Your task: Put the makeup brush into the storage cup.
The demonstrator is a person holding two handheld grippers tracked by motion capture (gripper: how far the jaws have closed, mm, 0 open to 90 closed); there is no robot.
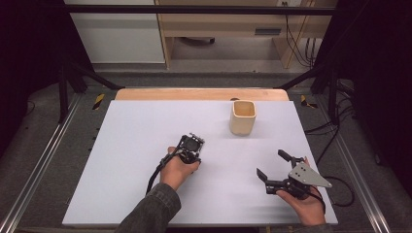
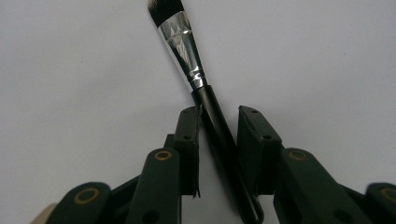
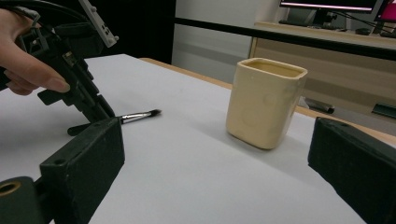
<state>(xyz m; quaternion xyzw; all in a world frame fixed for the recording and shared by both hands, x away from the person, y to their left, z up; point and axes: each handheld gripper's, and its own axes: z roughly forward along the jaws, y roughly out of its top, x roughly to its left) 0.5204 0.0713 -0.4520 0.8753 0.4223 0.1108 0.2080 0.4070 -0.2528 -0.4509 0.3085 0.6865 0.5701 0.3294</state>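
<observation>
The brush (image 2: 201,88) is seen lying flat on the table (image 1: 145,121), its handle running lengthwise between the narrowly parted left tongs (image 2: 219,116), bristles ahead; the right tongs (image 1: 274,165) are held wide, well apart.

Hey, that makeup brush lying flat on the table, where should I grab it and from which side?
Grip the brush by its slim black handle, behind the shiny metal collar, coming straight down from above. It lies flat on the white table, so the left hand-held gripper, jaws already straddling the handle, suits best.
</observation>
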